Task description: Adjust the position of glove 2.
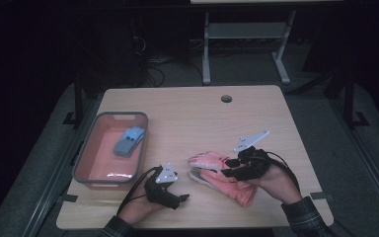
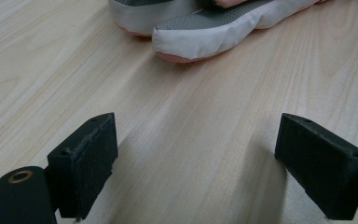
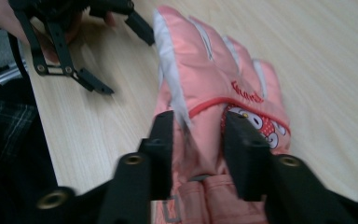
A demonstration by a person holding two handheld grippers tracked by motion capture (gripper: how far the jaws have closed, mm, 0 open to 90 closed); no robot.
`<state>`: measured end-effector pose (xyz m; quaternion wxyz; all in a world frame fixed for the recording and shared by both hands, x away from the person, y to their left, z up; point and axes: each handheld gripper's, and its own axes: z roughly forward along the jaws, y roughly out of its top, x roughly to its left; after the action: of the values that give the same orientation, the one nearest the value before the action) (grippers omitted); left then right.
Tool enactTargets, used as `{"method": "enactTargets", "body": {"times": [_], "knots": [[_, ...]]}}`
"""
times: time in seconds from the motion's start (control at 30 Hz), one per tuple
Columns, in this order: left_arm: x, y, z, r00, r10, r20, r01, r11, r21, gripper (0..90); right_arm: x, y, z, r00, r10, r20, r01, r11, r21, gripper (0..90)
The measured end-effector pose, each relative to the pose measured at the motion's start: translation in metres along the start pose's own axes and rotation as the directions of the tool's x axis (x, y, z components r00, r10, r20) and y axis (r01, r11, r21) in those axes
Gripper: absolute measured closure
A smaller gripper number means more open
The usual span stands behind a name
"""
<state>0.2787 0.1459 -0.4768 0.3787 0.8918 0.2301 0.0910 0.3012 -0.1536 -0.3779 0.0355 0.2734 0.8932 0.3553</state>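
left gripper (image 1: 177, 198): black, grey three-cornered plate, black cable trailed toward 7 o'clock | right gripper (image 1: 229, 168): black, brass-ringed pivot holes | sleeve (image 1: 306, 217): dark plaid

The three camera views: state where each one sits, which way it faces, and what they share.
High view: above the person's side, facing forward and down on the wooden table; both forearms enter below.
Left gripper view: rides the left gripper, looking along open jaws at bare tabletop.
Right gripper view: rides the right gripper, jaws clamped on the pink padded fabric glove.
Shared: all three show that glove.
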Motion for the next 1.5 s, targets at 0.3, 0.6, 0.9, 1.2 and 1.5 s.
{"method": "enactTargets", "body": {"times": [0.3, 0.6, 0.9, 1.2, 1.5], "knots": [[0.0, 0.0, 0.0, 1.0, 0.0, 0.001, 0.0, 1.0, 0.001, 12.2, -0.01, -0.002, -0.027, 0.9991, 0.005, 0.043, -0.001, 0.994, -0.11, 54.9], [0.0, 0.002, 0.0, 0.9999, -0.002, -0.01, 0.002, 0.9999, 0.015, 12.3, -0.039, -0.026, -0.051, 0.9918, 0.09, 0.091, -0.076, 0.986, -0.147, 73.2], [-0.001, 0.007, -0.006, 0.9992, -0.022, -0.033, 0.023, 0.9989, 0.04, 34.9, -0.066, -0.065, -0.057, 0.9767, 0.166, 0.137, -0.149, 0.981, -0.122, 89.7], [-0.019, 0.021, -0.003, 0.9975, -0.03, 0.064, 0.027, 0.998, 0.057, 89.5, -0.075, -0.101, -0.039, 0.9791, 0.18, 0.095, -0.175, 0.983, -0.065, 90.0], [-0.034, 0.041, 0.014, 0.9944, 0.03, 0.102, -0.035, 0.9982, 0.049, 89.5, -0.07, -0.103, -0.027, 0.9894, 0.134, 0.054, -0.132, 0.99, -0.043, 90.0]]}}
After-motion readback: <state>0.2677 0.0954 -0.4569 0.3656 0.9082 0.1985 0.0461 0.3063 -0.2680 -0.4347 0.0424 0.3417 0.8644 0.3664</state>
